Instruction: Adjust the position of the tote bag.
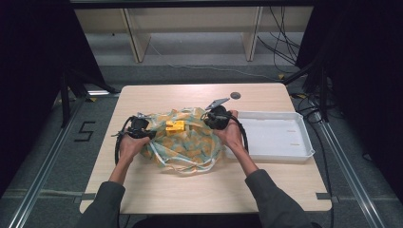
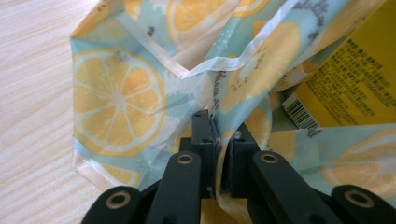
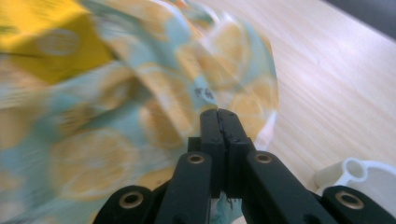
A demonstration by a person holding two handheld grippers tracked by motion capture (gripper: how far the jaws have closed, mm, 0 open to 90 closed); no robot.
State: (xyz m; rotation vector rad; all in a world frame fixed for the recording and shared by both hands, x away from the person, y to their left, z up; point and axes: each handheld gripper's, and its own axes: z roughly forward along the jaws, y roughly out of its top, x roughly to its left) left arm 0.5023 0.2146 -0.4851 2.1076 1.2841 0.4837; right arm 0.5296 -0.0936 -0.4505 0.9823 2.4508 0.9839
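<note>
On the worktop: a light wooden worktop (image 1: 157, 190) carries a lemon-print plastic bag (image 1: 190, 142), a yellow box (image 1: 175, 126) and a white tray (image 1: 278, 152).
Bag position: the bag lies crumpled at the middle of the worktop, between the two hands, just left of the tray.
Bag pattern: pale blue film with orange-yellow lemon slices and a clear welded border, plain in the left gripper view (image 2: 116, 107).
Box position: the yellow box sits in the upper middle of the bag as the high view shows it; in the left gripper view its printed face and a barcode (image 2: 355, 79) lie at the right, partly under the film.
Left gripper: the left gripper (image 1: 140, 128) is at the bag's left edge, held in the left hand (image 1: 127, 146).
Left gripper state: the jaws are clamped on a fold of the bag, with the film pinched between the pads (image 2: 219, 140).
Right gripper: the right gripper (image 1: 215, 116) is at the bag's upper right edge, held in the right hand (image 1: 233, 133).
Right gripper state: the jaws are pressed together (image 3: 219, 121); a scrap of bag film shows low between them, and the bag's edge lies against the tips.
Right gripper view quality: the bag and box are blurred there; the tray's rounded corner (image 3: 355, 170) shows at lower right.
Tray: it stands on the right side of the worktop, with the bag's right edge close to its left rim.
Other item: a small dark disc (image 1: 235, 95) lies on the worktop beyond the right gripper, apart from the bag.
</note>
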